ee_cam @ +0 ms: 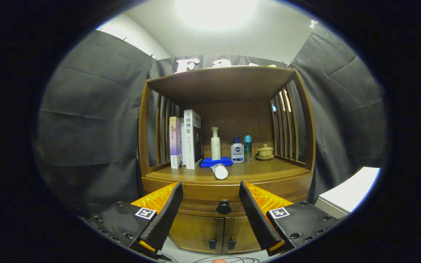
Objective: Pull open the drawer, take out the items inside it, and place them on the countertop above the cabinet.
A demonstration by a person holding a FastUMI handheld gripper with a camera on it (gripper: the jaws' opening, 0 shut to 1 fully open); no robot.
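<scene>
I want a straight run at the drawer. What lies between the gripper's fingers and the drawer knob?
Nothing: in the gripper view the open gripper has bare space ahead up to the drawer knob, which sits between its fingers.

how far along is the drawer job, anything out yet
Nothing looks done: the drawer is shut, its front flush with the cabinet. In hand: the gripper is open and empty, fingers spread either side of the drawer knob, which sits beyond them, untouched. The countertop carries books, bottles, a blue cloth and a white tube; whether any came from the drawer cannot be told. Left: pull the knob, empty the drawer.
</scene>
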